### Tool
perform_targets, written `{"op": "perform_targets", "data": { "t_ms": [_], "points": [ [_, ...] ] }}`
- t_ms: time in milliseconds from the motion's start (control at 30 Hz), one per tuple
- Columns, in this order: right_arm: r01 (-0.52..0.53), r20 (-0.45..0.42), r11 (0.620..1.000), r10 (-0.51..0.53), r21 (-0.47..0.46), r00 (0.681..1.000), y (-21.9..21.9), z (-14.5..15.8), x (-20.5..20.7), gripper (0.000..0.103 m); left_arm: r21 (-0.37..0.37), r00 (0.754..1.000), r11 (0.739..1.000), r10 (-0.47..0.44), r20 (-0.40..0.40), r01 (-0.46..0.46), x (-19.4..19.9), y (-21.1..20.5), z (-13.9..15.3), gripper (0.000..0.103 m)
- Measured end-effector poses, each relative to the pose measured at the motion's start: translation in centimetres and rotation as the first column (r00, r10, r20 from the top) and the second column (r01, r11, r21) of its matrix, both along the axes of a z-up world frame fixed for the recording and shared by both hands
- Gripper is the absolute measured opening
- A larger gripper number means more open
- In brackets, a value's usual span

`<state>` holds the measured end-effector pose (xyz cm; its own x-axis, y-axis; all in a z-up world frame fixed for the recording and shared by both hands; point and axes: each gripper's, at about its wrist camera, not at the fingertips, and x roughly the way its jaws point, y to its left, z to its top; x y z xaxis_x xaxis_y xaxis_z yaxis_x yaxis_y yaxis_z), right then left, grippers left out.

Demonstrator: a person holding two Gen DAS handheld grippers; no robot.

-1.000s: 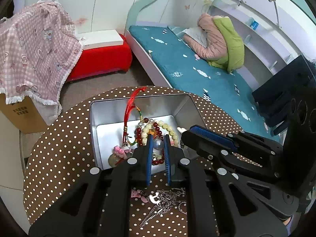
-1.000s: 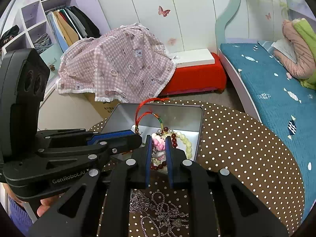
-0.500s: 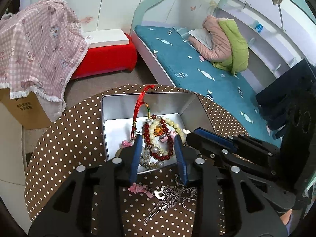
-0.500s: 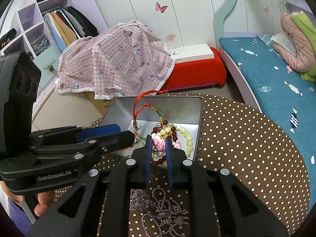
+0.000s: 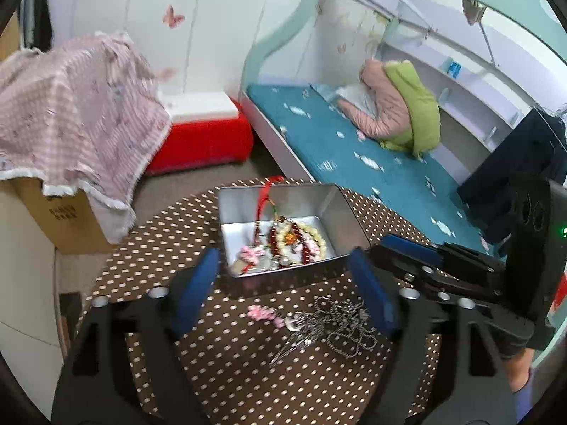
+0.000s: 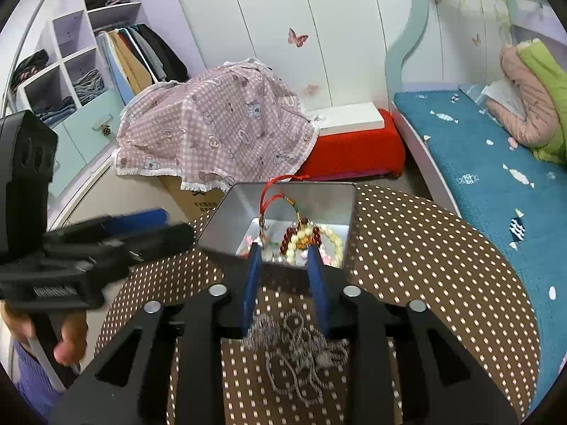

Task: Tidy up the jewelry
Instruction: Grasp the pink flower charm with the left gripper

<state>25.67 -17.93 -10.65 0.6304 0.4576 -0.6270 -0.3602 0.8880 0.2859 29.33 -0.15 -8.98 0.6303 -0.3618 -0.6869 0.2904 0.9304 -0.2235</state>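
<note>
Left wrist view: the left gripper (image 5: pixel 283 290) has its blue-padded fingers spread wide and empty above the polka-dot counter (image 5: pixel 149 248). One rectangular metal tin (image 5: pixel 345 217) holds beaded bracelets (image 5: pixel 297 239); silver chains (image 5: pixel 329 326) lie tangled just before it.

Right wrist view: the right gripper (image 6: pixel 285 283) has its fingers partly parted and holds nothing, over the chains (image 6: pixel 297 347) before the tin (image 6: pixel 312 196).

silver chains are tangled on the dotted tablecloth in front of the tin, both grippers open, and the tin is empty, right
Not quite: the tin is not empty. The left wrist view shows beaded bracelets and a red cord inside. The silver chains do lie on the tablecloth, and both grippers are open.
</note>
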Motion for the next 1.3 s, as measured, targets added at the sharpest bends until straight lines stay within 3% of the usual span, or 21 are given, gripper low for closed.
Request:
{"op": "perform_targets", "data": {
  "t_ms": [300,600,667,767,1100,1233,1300],
  "points": [
    [0.012,-0.012,0.999,-0.013,-0.036,1.0,-1.5,-2.2,-3.3,0.034,0.031,0.999,0.999,0.04,-0.019,-0.04,-3.4,1.3,-2.6,0.08],
    [0.021,-0.078,1.0,-0.022,-0.019,0.997,-2.7,-5.2,-3.9,0.037,0.112,0.992,0.992,0.075,-0.105,-0.063,-2.2,-2.3,-7.7,0.079],
    [0.024,-0.087,1.0,-0.025,-0.013,0.996,-3.0,-5.7,-4.1,0.04,0.129,0.991,0.99,0.075,-0.114,-0.061,-1.9,-3.0,-8.5,0.072],
    [0.024,-0.097,1.0,-0.025,-0.01,0.995,-3.3,-6.3,-4.2,0.041,0.164,0.988,0.983,0.103,-0.111,-0.084,-1.2,-3.8,-9.4,0.07],
    [0.023,-0.115,0.999,-0.02,0.022,0.993,-3.9,-6.9,-4.4,0.042,0.175,0.983,0.979,0.126,-0.132,-0.102,0.5,-3.9,-10.5,0.049],
    [0.014,-0.118,1.0,-0.012,0.022,0.993,-3.8,-7.0,-4.5,0.044,0.177,0.982,0.978,0.137,-0.133,-0.112,0.6,-3.1,-10.5,0.028],
    [0.011,-0.117,1.0,-0.008,0.02,0.993,-3.7,-6.9,-4.5,0.045,0.159,0.982,0.982,0.127,-0.139,-0.105,0.3,-2.5,-10.5,0.022]
  ]
}}
